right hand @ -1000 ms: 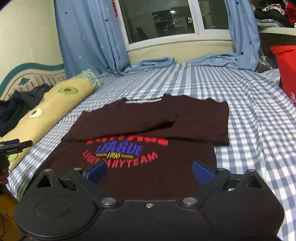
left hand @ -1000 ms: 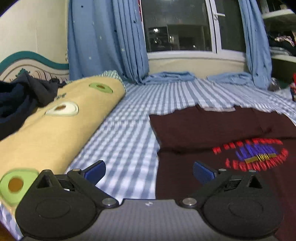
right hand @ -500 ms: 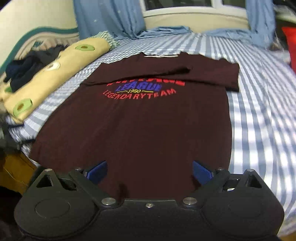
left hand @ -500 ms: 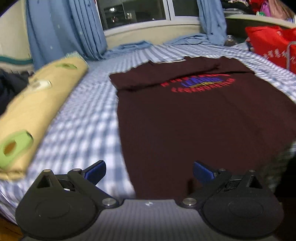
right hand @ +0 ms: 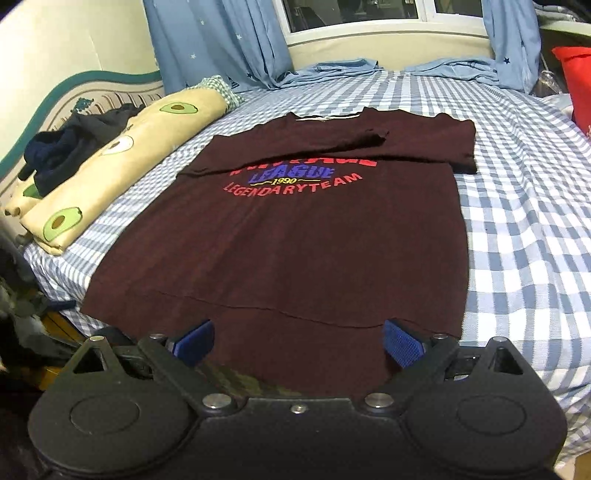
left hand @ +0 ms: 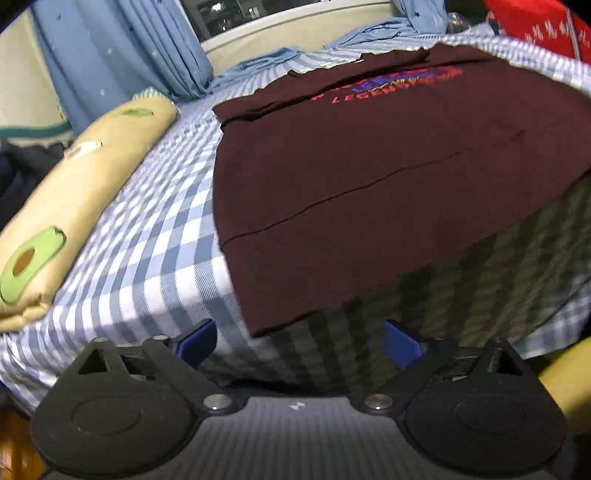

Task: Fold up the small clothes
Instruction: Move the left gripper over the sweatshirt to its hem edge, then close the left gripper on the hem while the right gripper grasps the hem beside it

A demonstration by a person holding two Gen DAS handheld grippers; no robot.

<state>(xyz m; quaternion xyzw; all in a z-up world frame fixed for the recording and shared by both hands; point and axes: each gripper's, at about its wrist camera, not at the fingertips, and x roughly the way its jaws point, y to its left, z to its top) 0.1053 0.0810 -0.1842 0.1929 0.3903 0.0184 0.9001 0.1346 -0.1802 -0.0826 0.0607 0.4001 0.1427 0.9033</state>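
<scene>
A bed (right hand: 524, 229) covered in a blue-and-white checked sheet fills the room's middle, running back to a window (right hand: 354, 14) framed by blue star-dotted curtains (right hand: 221, 40). A maroon T-shirt (right hand: 295, 240) lies flat on the sheet, print side up, both sleeves folded in across the chest, its hem hanging over the near edge of the bed. Along the wall side lies a rolled beige blanket (right hand: 122, 166) printed with avocados, with dark clothes (right hand: 70, 151) heaped on its far end. A red bag (right hand: 576, 85) stands at the far corner.

The left gripper (left hand: 295, 339) hangs just below the shirt's hem corner, its jaws spread wide and lately narrowing a little, nothing between them. The right gripper (right hand: 295, 339) is released too, straddling the hem; whether its pads touch cloth is hard to judge.
</scene>
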